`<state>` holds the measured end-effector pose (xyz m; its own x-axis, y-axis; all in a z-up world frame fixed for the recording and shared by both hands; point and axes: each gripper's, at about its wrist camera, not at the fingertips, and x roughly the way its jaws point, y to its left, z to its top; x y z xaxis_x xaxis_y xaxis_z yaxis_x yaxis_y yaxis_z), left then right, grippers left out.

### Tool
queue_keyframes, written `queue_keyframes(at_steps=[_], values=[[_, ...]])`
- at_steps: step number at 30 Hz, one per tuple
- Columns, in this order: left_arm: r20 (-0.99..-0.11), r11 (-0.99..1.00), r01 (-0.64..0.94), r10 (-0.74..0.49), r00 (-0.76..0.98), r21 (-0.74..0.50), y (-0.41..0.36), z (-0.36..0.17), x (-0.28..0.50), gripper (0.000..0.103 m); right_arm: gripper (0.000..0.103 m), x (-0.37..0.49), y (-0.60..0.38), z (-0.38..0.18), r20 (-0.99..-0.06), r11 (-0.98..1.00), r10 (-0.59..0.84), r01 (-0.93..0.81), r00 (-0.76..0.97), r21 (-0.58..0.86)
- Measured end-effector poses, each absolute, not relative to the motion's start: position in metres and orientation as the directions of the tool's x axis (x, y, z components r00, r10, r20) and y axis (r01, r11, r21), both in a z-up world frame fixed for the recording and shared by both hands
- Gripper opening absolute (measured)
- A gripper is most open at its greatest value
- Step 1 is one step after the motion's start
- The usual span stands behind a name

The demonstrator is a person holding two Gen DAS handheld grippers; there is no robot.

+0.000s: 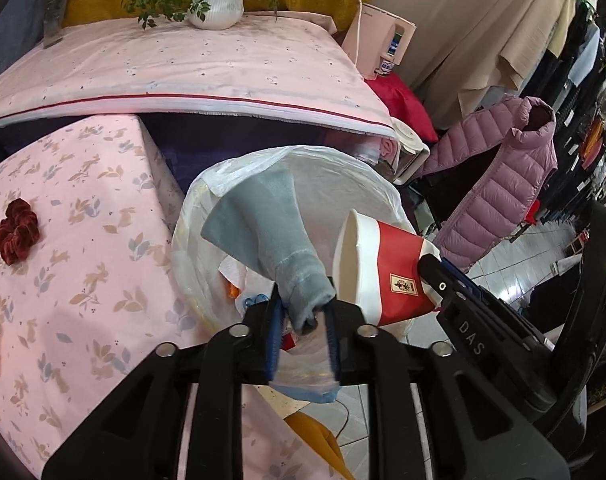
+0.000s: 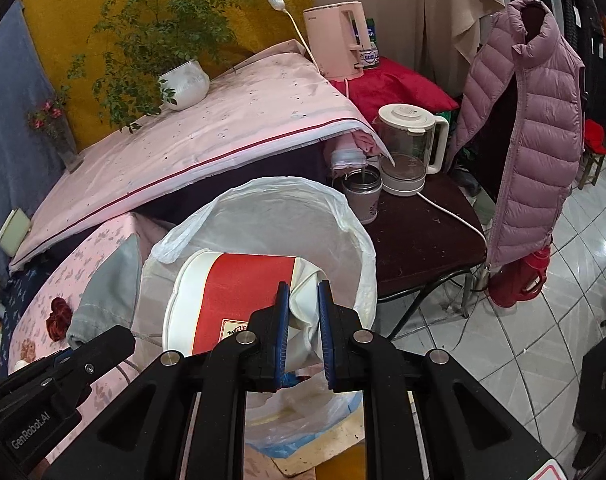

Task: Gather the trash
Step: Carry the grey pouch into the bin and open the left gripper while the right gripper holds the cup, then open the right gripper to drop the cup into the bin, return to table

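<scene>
A bin lined with a white plastic bag stands open beside the pink floral table. My left gripper is over its near rim, shut on the cuff end of a grey-blue sock, which stretches out across the bin's mouth. From the right wrist view the sock and the left gripper show at the lower left. My right gripper is shut on the crumpled base of a red-and-white paper cup, held sideways over the bin. Some trash lies in the bin's bottom.
A dark red scrunchie lies on the floral table. Behind the bin, a dark side table carries a glass kettle and a thermos cup. A mauve puffer vest hangs at right, above a red jug.
</scene>
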<state>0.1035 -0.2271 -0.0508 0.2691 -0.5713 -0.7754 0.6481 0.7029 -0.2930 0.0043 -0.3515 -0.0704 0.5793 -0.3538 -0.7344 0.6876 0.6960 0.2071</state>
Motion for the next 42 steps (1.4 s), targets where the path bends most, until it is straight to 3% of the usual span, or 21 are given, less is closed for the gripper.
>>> queue_keyframes(at_steps=[2, 18, 22, 32, 42], values=[[-0.776, 0.716, 0.636, -0.564, 0.282, -0.289, -0.226, -0.051, 0.106, 0.029, 0.014, 0.004, -0.353, -0.071, -0.735, 0.693, -0.356, 0.69, 0.577, 0.207], [-0.775, 0.801, 0.572, -0.47, 0.422, -0.174, -0.195, -0.047, 0.12, 0.03, 0.014, 0.03, -0.339, -0.069, -0.734, 0.724, -0.35, 0.665, 0.582, 0.182], [-0.77, 0.826, 0.54, -0.446, 0.456, -0.158, -0.182, -0.046, 0.125, 0.037, 0.014, 0.039, -0.333, -0.068, -0.736, 0.737, -0.344, 0.654, 0.583, 0.174], [-0.756, 0.887, 0.44, -0.382, 0.531, -0.14, -0.14, -0.043, 0.133, 0.061, 0.032, 0.046, -0.309, -0.053, -0.711, 0.753, -0.351, 0.635, 0.609, 0.172], [-0.766, 0.939, 0.314, -0.306, 0.565, -0.143, -0.076, -0.05, 0.139, 0.063, 0.04, 0.062, -0.254, -0.042, -0.706, 0.823, -0.295, 0.547, 0.644, 0.155]])
